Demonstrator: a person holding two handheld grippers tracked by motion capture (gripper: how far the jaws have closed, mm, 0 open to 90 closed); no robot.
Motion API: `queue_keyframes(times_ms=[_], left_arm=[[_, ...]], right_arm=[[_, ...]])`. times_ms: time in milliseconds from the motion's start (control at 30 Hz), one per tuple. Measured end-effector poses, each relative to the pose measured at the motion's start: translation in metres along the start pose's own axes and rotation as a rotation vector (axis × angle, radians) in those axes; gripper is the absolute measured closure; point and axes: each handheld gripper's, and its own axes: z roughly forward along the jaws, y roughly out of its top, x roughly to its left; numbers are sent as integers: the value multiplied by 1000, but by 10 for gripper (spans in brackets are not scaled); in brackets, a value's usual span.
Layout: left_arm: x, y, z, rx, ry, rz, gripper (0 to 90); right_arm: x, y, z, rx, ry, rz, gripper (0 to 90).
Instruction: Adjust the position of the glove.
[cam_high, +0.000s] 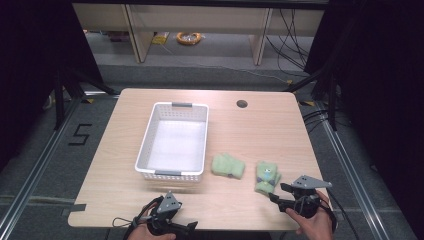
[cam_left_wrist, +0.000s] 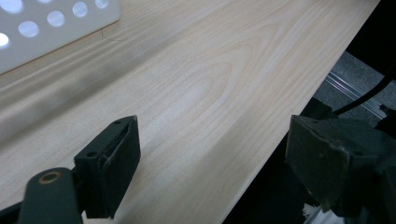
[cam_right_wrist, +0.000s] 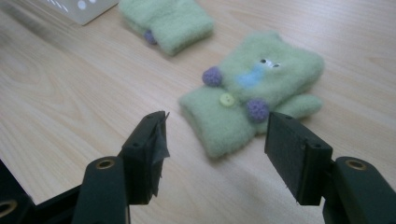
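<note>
In the right gripper view we see the right gripper (cam_right_wrist: 212, 154) with its jaws spread and nothing between them; it hovers just before the near glove (cam_right_wrist: 252, 91), which lies flat in the middle of that frame. The glove's cuff end points toward the jaws and its long axis runs up to the upper right. The second glove (cam_right_wrist: 170, 21) lies folded at the upper centre, apart from the first one, with bare wood between them. In the high view the white basket (cam_high: 146, 145) stands left of both gloves, well apart from the right gripper (cam_high: 280, 192). The left gripper (cam_left_wrist: 210, 158) also has its jaws spread and empty, over the table (cam_left_wrist: 196, 79) edge at the lower right; the wood before it is free.
</note>
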Motion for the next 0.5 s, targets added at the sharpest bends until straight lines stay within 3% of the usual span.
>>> queue_keyframes(times_ms=[100, 133, 167, 233, 267, 300, 333, 400, 467, 500], left_arm=[[-2, 0, 1, -7, -7, -22, 174], [-1, 0, 1, -7, -6, -22, 174], [0, 0, 0, -1, -1, 2, 174], [-2, 0, 1, -16, -9, -18, 174], [0, 0, 0, -6, -1, -7, 174], [0, 0, 0, -8, -2, -9, 174], [0, 0, 0, -8, -2, -9, 174], [-1, 0, 1, -16, -8, -18, 174], [-1, 0, 2, -16, -9, -18, 174], [-1, 0, 2, -17, -9, -20, 174]], right_arm=[[-1, 2, 1, -13, 7, -30, 415], [1, 2, 2, -16, 15, -12, 415], [0, 3, 3, -25, 19, -31, 415], [1, 4, 3, -26, 14, -26, 413], [4, 7, 3, -13, 18, -17, 412], [3, 9, 4, -22, 18, -40, 412], [6, 10, 5, -25, 21, -14, 411], [6, 14, 5, -30, 28, -30, 411], [7, 15, 5, -34, 26, -17, 409], [5, 19, 6, -38, 22, -46, 408]])
